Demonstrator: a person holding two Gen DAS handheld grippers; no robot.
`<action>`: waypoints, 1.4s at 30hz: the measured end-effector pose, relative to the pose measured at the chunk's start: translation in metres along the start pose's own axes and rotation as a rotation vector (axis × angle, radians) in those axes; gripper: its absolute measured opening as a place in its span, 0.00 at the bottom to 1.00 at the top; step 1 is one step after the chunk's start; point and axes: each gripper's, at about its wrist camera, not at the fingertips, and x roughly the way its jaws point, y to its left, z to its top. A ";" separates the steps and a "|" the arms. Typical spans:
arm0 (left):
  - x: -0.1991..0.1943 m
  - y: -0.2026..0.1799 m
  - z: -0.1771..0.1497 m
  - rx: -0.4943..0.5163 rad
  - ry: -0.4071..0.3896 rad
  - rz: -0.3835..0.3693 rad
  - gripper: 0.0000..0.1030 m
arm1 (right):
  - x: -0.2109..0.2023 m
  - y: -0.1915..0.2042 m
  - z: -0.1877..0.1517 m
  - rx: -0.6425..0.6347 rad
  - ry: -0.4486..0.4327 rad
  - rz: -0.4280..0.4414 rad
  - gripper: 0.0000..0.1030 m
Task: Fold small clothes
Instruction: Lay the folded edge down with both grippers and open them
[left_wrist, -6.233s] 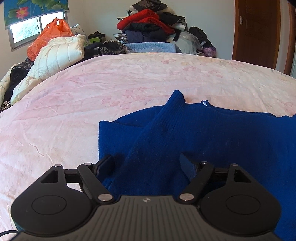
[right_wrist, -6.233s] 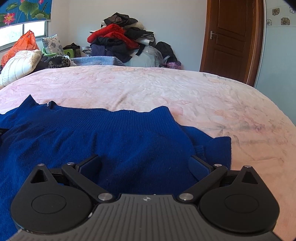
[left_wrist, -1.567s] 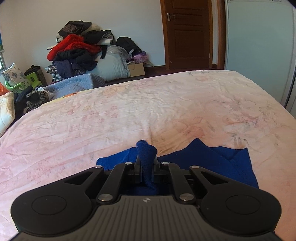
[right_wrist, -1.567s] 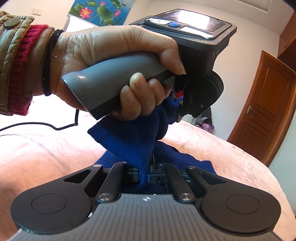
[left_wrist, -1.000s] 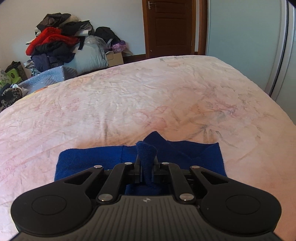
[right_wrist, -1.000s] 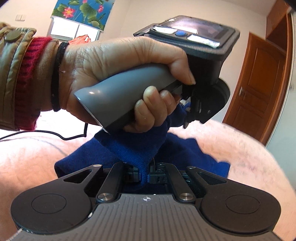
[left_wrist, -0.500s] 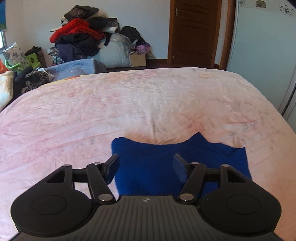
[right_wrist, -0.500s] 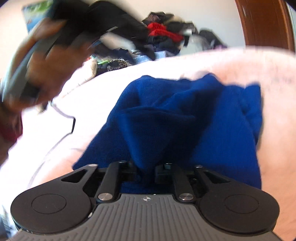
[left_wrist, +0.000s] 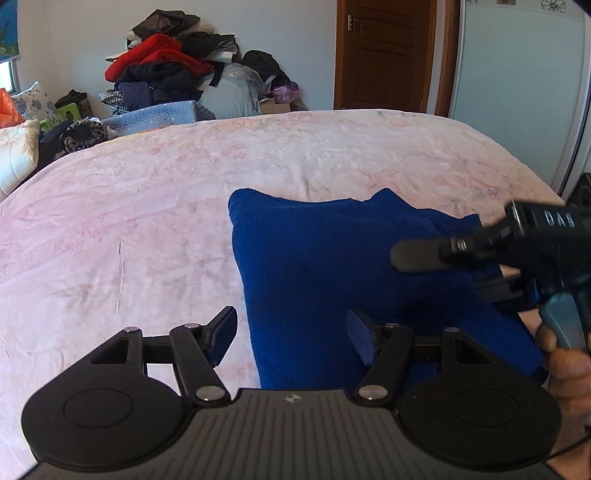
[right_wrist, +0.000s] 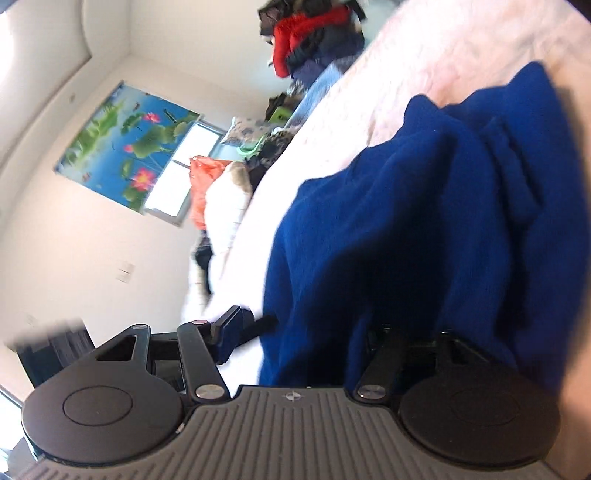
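With the blue sweater (left_wrist: 354, 266) lying folded toward the bed's (left_wrist: 147, 206) right edge, smooth top layer before next fold; left hand-held gripper (left_wrist: 291, 332) spread wide, empty; right hand-held gripper (right_wrist: 295, 332) parted, cloth draped between, unpinched.

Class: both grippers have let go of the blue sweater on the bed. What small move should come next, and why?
Probably draw the right gripper back clear: its jaws stand open, yet the blue sweater drapes over one finger. The left gripper is open too.
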 end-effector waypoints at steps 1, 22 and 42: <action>0.001 0.000 -0.001 -0.002 0.008 -0.006 0.63 | 0.002 -0.002 0.010 0.015 0.004 0.009 0.61; -0.004 -0.046 -0.017 0.110 0.025 -0.064 0.63 | -0.055 -0.008 0.025 -0.152 -0.036 -0.227 0.53; -0.007 -0.070 -0.018 0.164 0.012 -0.125 0.67 | -0.121 -0.008 -0.034 -0.252 0.026 -0.340 0.18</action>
